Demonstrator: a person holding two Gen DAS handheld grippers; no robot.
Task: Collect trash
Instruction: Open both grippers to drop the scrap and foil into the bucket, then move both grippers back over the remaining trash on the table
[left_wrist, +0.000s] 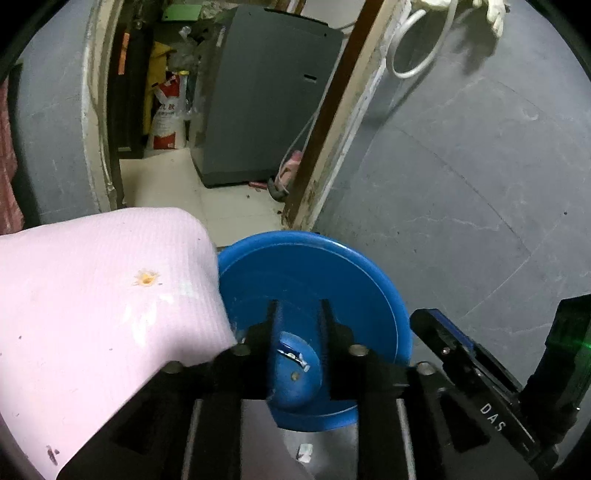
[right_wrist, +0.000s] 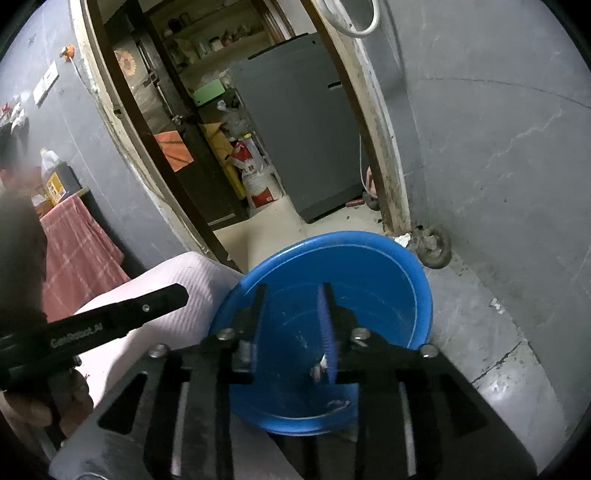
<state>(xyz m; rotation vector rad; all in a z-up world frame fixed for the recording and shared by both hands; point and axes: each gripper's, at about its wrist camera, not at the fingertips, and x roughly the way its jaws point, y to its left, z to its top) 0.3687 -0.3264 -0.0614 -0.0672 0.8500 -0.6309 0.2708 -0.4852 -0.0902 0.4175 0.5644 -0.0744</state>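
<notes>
A blue plastic basin (left_wrist: 314, 269) (right_wrist: 354, 266) sits on the grey floor beside a pink cushioned surface (left_wrist: 92, 288) (right_wrist: 184, 273). My left gripper (left_wrist: 299, 314) is open over the basin, with a blue round object (left_wrist: 295, 373) low between its fingers. My right gripper (right_wrist: 293, 295) is open above the basin's inside. A small white scrap (right_wrist: 320, 365) lies by its right finger's base, and another scrap (right_wrist: 338, 404) lies at the basin's near rim. The right gripper's body shows in the left wrist view (left_wrist: 480, 373), and the left gripper's body in the right wrist view (right_wrist: 96, 328).
An open doorway (left_wrist: 310, 122) (right_wrist: 380, 147) behind the basin leads to a tiled room with a grey cabinet (left_wrist: 266, 96) (right_wrist: 295, 122) and a white sack (right_wrist: 258, 181). Debris (right_wrist: 432, 243) and a white scrap (right_wrist: 496, 305) lie on the floor right of the basin.
</notes>
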